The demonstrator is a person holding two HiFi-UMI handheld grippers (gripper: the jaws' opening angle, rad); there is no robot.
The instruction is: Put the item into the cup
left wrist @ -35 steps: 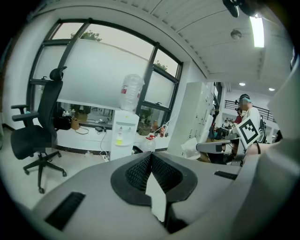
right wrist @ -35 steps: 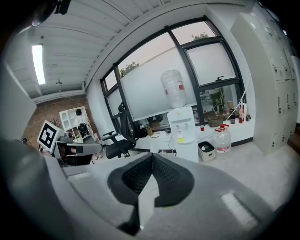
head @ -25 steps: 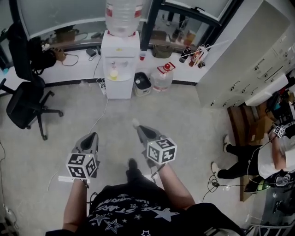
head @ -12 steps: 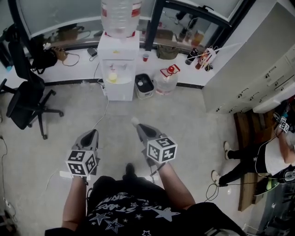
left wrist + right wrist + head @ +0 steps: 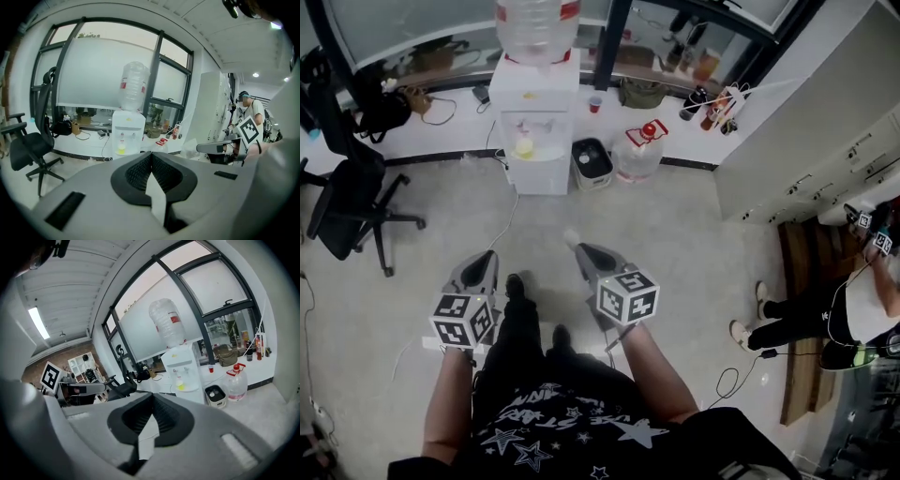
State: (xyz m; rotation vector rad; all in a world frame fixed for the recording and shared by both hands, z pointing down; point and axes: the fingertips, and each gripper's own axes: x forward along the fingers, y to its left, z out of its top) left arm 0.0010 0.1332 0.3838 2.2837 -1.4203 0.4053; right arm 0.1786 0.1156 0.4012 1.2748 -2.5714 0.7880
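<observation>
Above pale floor [image 5: 694,244], tapered left gripper [image 5: 488,260]

Floor [image 5: 675,225] ahead open. Water dispenser [image 5: 530,131] and water jug [image 5: 639,155] stand at far wall; office chair [image 5: 347,202] left.

The pale grey floor [image 5: 675,244] is carrying a white water dispenser [image 5: 531,131] at its far edge, with a small black-topped bin [image 5: 592,163] and a clear jug with a red cap [image 5: 637,155] standing just beside it. A black office chair [image 5: 342,211] is standing near the left edge, while a white cabinet [image 5: 806,131] and a wooden board [image 5: 795,319] are sitting along the right edge.
</observation>
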